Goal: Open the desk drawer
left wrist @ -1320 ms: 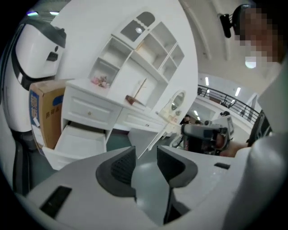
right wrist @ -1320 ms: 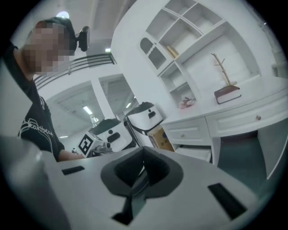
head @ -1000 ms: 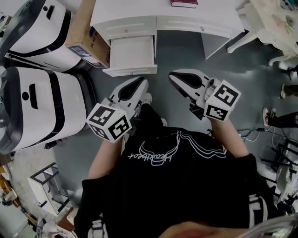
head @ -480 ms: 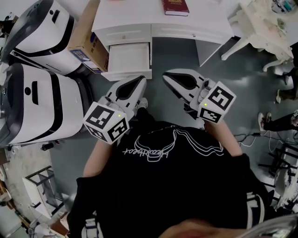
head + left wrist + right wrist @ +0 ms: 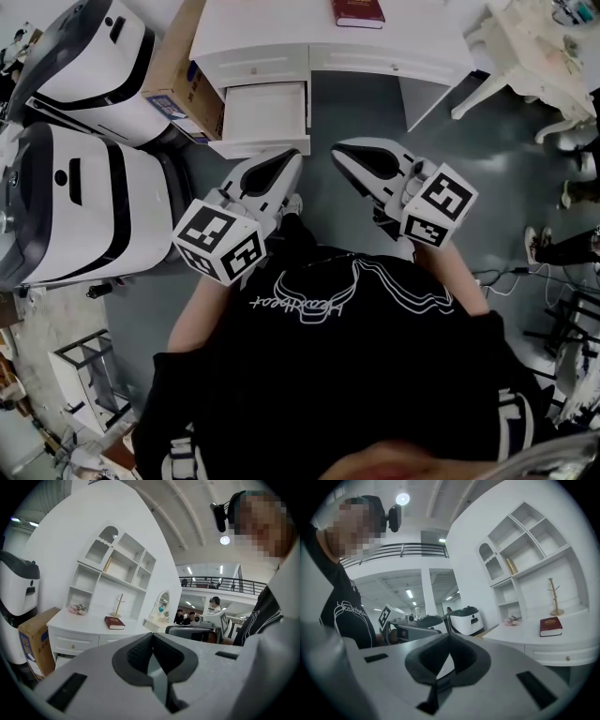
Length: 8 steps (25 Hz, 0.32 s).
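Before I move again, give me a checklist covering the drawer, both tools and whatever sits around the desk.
1. Drawer open: ok. The left drawer stands pulled out from the desk, and its inside looks bare.
2. Drawer at full travel: cannot tell.
3. Left tool free: ok. Its jaws are shut on nothing and it is clear of the drawer front.
4. Right tool free: ok. Its jaws are shut, it holds nothing, and it is off the desk.
5. Book safe: ok. It lies flat on the desktop.
6. Cardboard box clear of the drawer: cannot tell. It stands close beside the drawer's left side.
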### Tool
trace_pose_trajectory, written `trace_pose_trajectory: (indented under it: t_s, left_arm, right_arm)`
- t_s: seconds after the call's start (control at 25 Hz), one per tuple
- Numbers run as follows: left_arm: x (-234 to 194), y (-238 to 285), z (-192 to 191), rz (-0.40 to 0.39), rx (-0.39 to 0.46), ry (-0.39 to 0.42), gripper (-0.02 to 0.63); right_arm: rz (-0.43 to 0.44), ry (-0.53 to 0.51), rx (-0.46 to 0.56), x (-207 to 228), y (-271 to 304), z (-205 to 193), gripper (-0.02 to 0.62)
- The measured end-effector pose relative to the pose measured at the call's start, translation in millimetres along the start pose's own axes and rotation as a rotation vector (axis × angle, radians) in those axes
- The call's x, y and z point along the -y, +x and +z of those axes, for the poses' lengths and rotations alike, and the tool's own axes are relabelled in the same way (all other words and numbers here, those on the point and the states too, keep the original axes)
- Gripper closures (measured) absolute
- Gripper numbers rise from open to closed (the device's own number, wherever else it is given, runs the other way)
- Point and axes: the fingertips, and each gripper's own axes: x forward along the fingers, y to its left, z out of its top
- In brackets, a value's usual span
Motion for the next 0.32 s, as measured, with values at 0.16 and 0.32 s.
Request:
trace_pose_trajectory:
  t_s: [0.16, 0.32]
  left_arm:
    - [1.0, 1.3, -0.7, -0.013, 0.001, -0.013, 0.601]
    - [-2.5, -1.3, -3.1, -0.019, -0.002, -0.02, 0.601]
  right_arm:
    - [-0.003, 0.005, -0.004, -0.2, 1.6, -2.7, 0.591]
    - [-0.005, 0.015, -0.017, -1.5, 8.0, -8.3, 0.591]
